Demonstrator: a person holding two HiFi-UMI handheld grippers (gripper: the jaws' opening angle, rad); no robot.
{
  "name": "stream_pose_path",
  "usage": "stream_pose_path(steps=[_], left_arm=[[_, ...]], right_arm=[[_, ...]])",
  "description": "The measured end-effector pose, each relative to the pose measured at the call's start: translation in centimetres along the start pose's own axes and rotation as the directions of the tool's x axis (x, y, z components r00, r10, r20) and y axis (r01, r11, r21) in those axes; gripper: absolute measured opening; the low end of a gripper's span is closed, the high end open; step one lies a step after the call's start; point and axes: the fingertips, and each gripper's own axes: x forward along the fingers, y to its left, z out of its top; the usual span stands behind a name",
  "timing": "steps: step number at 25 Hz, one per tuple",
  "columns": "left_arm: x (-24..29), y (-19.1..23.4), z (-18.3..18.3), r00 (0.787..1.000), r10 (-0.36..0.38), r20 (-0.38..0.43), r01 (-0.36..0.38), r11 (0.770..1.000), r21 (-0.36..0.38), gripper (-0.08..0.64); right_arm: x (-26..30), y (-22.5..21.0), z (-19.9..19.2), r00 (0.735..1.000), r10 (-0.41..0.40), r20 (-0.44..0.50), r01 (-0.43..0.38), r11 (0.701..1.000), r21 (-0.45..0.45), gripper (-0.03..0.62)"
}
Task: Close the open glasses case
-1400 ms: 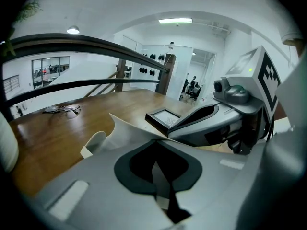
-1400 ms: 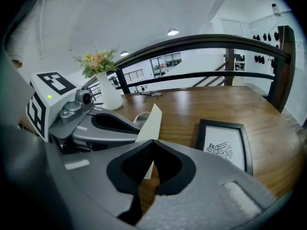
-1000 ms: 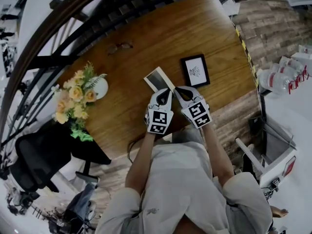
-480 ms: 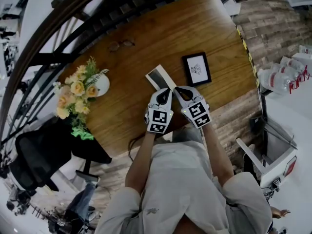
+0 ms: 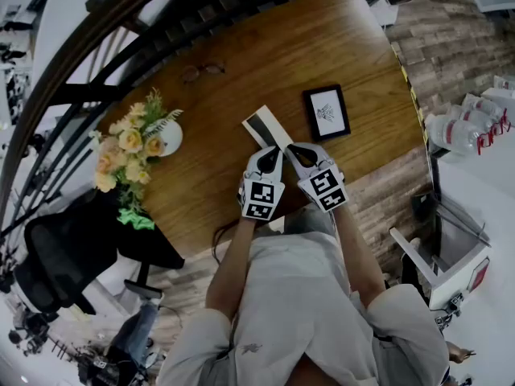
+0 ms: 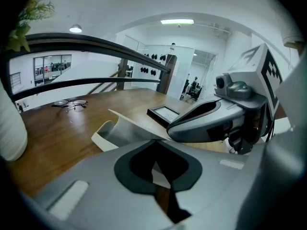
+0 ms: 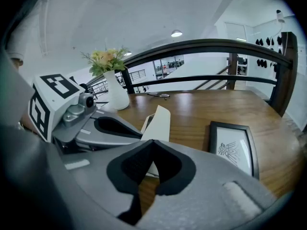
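Looking down, we see the long cream glasses case [image 5: 264,125] with its dark inside lying open near the middle of the round brown wooden worktop [image 5: 241,47]. Its lid [image 7: 160,121] is up and leans at a slant, so the case is not shut yet. None of the job is done, as far as we can see.

Our left tongs [image 5: 272,153] and our right tongs [image 5: 296,149] sit side by side, close to each other, at the end of the case nearest to us. The tips of the left tongs are together and hold nothing. We only see a bit of the cream case through the hole behind the tips. The tips of the right tongs are together too, and empty. The lid stands just past them.

A small black picture frame [image 5: 326,112] lies just beside the case on the right. A white vase [image 5: 165,139] of yellow flowers stands well apart on the left. A thin pair of eyeglasses [image 5: 199,72] lies on the far side of the worktop, well apart from the case. We cannot tell if anything is inside the case.

What is left, we think, is the whole closing. One of the tongs has to push the lid down onto the bottom half until it sits flat. The other may hold the case so it does not slide away.
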Motion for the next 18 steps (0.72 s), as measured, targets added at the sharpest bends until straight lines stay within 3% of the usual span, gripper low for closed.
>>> stream_pose_path(steps=[18], left_arm=[[-0.9,0.5,-2.2,0.998,0.02,-0.062,-0.021,0.999,-0.024,0.018]], right_arm=[[0.8,1.9,-0.2,0.999,0.013,-0.035,-0.014,0.999,-0.033,0.003]])
